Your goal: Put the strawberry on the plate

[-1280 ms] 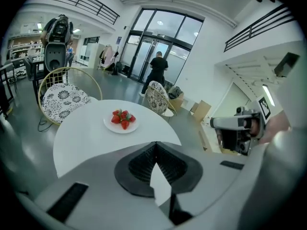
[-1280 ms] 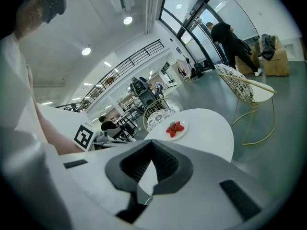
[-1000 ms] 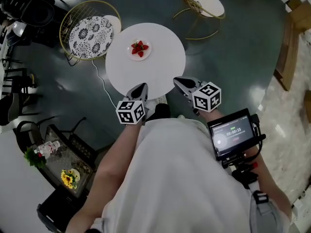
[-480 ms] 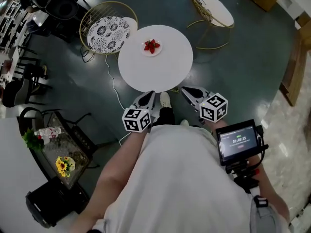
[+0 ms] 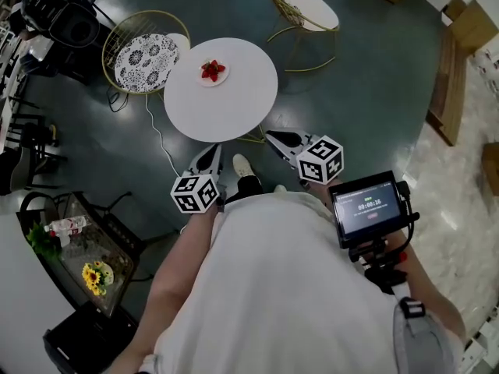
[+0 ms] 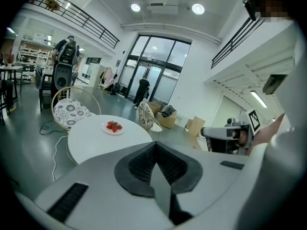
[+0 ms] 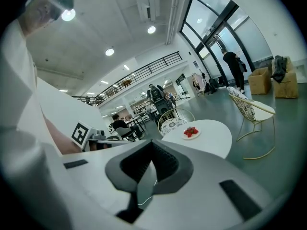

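Observation:
Red strawberries (image 5: 210, 70) lie on a small white plate (image 5: 221, 77) toward the far side of a round white table (image 5: 234, 107). Both grippers hang close to my body, short of the table's near edge. My left gripper (image 5: 212, 149) is shut and holds nothing. My right gripper (image 5: 270, 135) is shut and empty too. In the left gripper view, the left gripper (image 6: 154, 145) has its pads together, with the strawberries (image 6: 113, 126) far ahead on the table (image 6: 91, 145). In the right gripper view, the right gripper (image 7: 152, 145) points toward the strawberries (image 7: 191, 132).
A gold wire chair with a patterned cushion (image 5: 144, 51) stands left of the table, and a second chair (image 5: 308, 10) at the far right. A white cable (image 5: 153, 123) runs across the dark floor. A cart with flowers (image 5: 93, 275) is at lower left, wooden furniture (image 5: 448, 92) at right.
The table has drawn away from both grippers: they were over its near edge and now hang apart from it over the floor. Both stay shut.

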The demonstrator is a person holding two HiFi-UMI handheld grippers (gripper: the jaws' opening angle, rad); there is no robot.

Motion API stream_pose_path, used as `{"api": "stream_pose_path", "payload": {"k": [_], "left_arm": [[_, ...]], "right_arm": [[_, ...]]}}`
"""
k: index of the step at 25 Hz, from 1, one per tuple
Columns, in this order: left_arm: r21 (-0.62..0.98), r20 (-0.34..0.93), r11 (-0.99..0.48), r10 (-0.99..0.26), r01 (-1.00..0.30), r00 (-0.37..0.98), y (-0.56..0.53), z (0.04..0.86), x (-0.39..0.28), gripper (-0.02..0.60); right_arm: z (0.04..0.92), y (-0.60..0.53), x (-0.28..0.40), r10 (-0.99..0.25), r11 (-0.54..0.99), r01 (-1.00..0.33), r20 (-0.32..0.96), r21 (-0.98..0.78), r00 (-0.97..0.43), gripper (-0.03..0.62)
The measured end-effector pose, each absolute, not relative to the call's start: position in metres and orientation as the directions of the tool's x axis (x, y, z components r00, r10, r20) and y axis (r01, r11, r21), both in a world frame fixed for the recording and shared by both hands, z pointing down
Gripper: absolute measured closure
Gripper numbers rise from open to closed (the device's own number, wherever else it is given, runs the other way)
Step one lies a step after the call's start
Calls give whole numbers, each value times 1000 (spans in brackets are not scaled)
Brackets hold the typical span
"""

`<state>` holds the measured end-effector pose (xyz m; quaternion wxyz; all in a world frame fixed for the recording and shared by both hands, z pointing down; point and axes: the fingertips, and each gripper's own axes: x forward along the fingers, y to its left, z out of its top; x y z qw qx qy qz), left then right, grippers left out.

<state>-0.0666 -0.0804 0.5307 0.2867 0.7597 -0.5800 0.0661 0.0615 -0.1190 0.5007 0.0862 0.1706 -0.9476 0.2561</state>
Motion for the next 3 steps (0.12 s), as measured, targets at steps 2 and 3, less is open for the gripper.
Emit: {"api": "stream_pose_path", "payload": {"k": [2,3], "left_arm": [[356,429,-161,-847,-920,314,-81,528,-66,574],[354,428,-160,-848,-921,312,-82,527,-65,575]], "right_arm": [[498,-121,61,-276,816,-361,244,-452,-930,588],[496,-122,62,-274,818,-358,242,-450,-931,588]]}}
